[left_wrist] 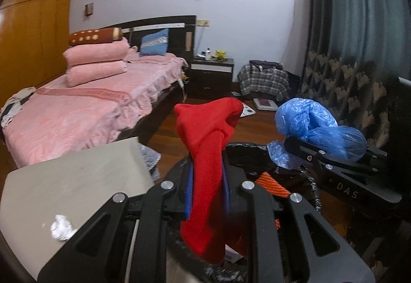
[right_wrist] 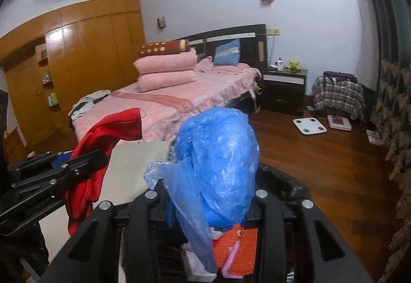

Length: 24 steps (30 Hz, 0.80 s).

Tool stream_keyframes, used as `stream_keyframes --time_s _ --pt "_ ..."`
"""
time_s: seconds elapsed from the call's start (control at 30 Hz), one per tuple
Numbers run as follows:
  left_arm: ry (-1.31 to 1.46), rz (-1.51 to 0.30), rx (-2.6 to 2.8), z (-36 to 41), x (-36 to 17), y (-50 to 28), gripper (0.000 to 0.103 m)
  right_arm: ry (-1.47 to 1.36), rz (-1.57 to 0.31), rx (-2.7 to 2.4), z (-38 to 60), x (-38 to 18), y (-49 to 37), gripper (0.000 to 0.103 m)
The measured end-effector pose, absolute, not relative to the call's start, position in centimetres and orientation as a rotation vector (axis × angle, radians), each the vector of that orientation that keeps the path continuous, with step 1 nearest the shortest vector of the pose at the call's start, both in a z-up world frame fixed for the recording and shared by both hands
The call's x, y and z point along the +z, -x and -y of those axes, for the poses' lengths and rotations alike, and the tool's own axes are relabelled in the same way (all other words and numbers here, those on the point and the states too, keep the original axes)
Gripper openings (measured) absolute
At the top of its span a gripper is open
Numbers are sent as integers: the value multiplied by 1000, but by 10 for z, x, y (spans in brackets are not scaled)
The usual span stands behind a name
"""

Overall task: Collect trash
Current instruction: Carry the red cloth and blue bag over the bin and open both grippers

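Pink-covered bed [right_wrist: 179, 100], folded pink blankets [right_wrist: 167, 72], dark nightstand [right_wrist: 283, 89], white scale [right_wrist: 309, 125] on wooden floor [right_wrist: 321, 154].

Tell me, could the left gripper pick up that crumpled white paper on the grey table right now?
Probably not: the left gripper is shut on a red cloth, so its jaws are taken. The crumpled white paper lies uncovered on the grey table.

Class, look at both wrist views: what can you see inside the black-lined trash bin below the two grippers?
Inside the trash bin lies an orange woven item, with pink and white scraps beside it. The red cloth and blue plastic bag hang over the opening and cover the rest.
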State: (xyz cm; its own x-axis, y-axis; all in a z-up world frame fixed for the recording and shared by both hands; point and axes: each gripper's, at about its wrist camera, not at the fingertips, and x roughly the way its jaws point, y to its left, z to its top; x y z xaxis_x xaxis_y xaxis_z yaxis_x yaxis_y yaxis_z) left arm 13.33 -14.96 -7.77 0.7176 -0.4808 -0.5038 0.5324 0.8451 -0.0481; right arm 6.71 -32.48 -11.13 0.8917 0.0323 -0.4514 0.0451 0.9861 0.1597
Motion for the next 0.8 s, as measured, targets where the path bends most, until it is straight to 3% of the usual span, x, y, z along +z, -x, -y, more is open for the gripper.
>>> stream_keyframes --time_s 0.47,0.5,0.53,0.6,0.67,0.8 --pt "-139 -628 -643 205 -129 -168 19 -168 -552 -85 366 -144 -83 37" --pt "-142 -638 -647 206 -133 -170 24 -166 -556 -87 368 -146 -84 38" --pt "-142 -643 -650 207 -135 -171 36 -161 -558 -92 369 -148 -85 40" --pt "-136 -647 -642 206 -138 -174 53 -149 -576 -96 370 -152 -89 49" --pt "-120 -653 -629 199 -139 -176 57 -145 -584 -106 371 -154 -90 66" --pt "-108 -642 -578 176 -135 -175 68 -134 -580 -118 369 -153 -87 86"
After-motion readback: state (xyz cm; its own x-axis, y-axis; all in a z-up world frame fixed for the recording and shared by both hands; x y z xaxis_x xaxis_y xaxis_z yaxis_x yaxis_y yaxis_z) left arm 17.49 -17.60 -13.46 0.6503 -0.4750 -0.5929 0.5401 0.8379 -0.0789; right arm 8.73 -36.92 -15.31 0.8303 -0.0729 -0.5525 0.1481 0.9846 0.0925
